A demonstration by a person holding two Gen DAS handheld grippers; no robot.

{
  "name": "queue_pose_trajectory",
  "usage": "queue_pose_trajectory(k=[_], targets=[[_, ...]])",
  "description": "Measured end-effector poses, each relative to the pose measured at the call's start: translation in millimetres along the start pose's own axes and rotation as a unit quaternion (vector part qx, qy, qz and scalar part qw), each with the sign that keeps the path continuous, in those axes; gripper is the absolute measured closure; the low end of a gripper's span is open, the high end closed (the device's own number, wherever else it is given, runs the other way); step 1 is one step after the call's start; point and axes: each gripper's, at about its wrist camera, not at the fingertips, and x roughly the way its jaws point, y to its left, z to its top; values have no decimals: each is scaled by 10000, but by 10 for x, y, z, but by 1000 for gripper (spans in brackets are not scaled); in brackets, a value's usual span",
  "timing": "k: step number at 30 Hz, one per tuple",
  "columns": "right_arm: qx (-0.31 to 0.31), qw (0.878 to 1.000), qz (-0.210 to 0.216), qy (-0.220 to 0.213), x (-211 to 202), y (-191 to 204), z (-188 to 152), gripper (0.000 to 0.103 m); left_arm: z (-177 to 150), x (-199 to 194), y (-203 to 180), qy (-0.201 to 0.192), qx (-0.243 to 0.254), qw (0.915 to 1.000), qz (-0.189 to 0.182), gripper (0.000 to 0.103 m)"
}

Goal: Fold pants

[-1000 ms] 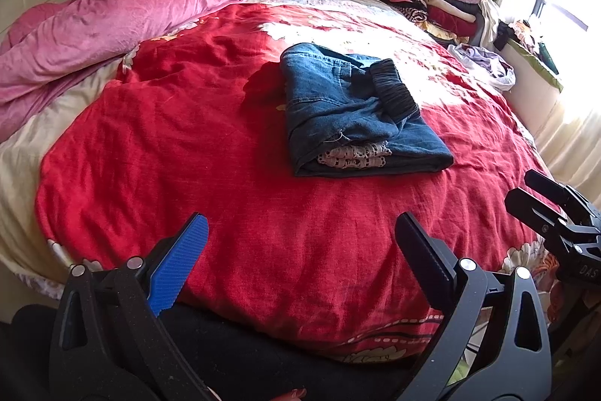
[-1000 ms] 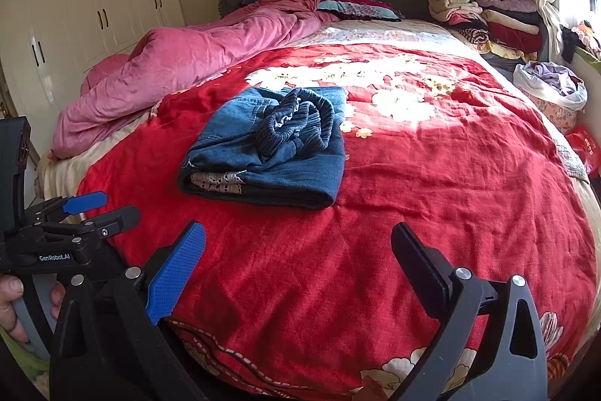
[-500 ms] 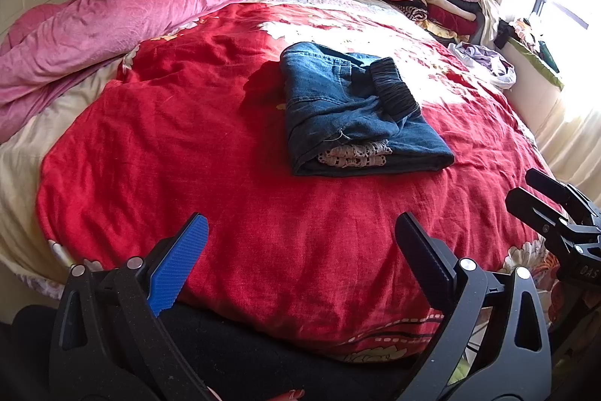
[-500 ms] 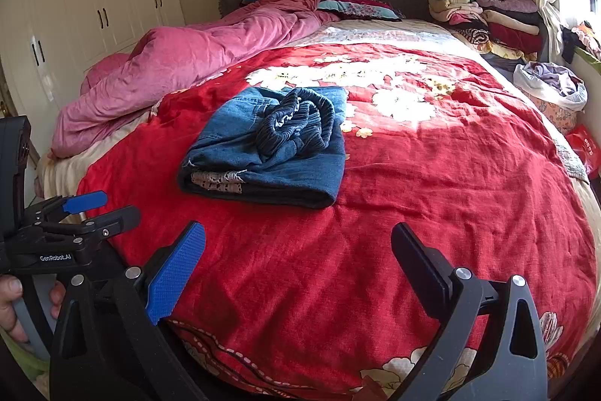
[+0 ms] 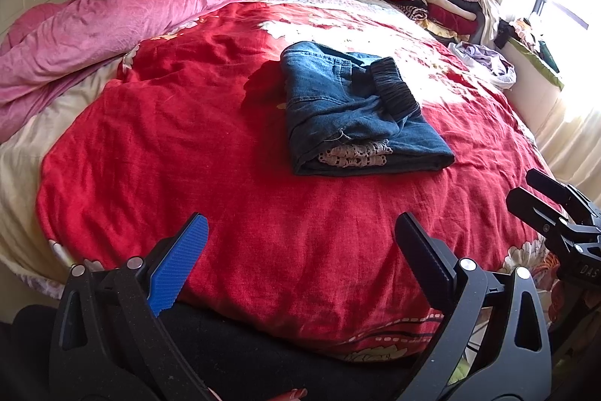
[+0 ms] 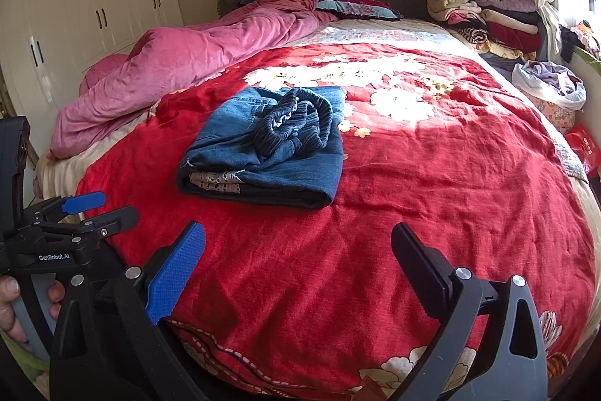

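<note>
While pants (image 5: 360, 115) lie folded — left gripper (image 5: 300, 250) "GenRobot.AI" spread | right gripper (image 6: 298, 252) spread, "DAS".

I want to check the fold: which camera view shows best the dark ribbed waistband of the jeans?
The right wrist view: the waistband lies bunched on top of the folded jeans, ribs and light inner side visible. The left wrist view shows it only as a narrow dark band.

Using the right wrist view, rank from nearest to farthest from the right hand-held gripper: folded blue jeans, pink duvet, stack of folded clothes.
From the right hand-held gripper:
1. Folded blue denim jeans, mid-bed, slightly left.
2. Rumpled pink duvet, along the left side.
3. Stack of folded clothes, far right corner by the headboard.
</note>
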Motion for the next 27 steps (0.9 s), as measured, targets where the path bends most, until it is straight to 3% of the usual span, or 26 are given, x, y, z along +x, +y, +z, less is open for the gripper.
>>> queue_pose_trajectory(k=[12,17,21,25,27], targets=[[92,9999,-100,21,34,-62,2,4,8,32,48,76,-133,9999,-69,10],[152,9997,-183,41,70,-127,10,4,15,120,64,236,-121,9990,372,10],[242,9993,-268,102,125,-232,22,4,41,180,139,294,-223,9987,356,10],[381,9983,-434,107,182,-412,50,4,169,200,290,103,-388,9981,458,10],[491,9969,-612,93,204,-571,69,4,297,285,409,131,-449,9965,699,10]])
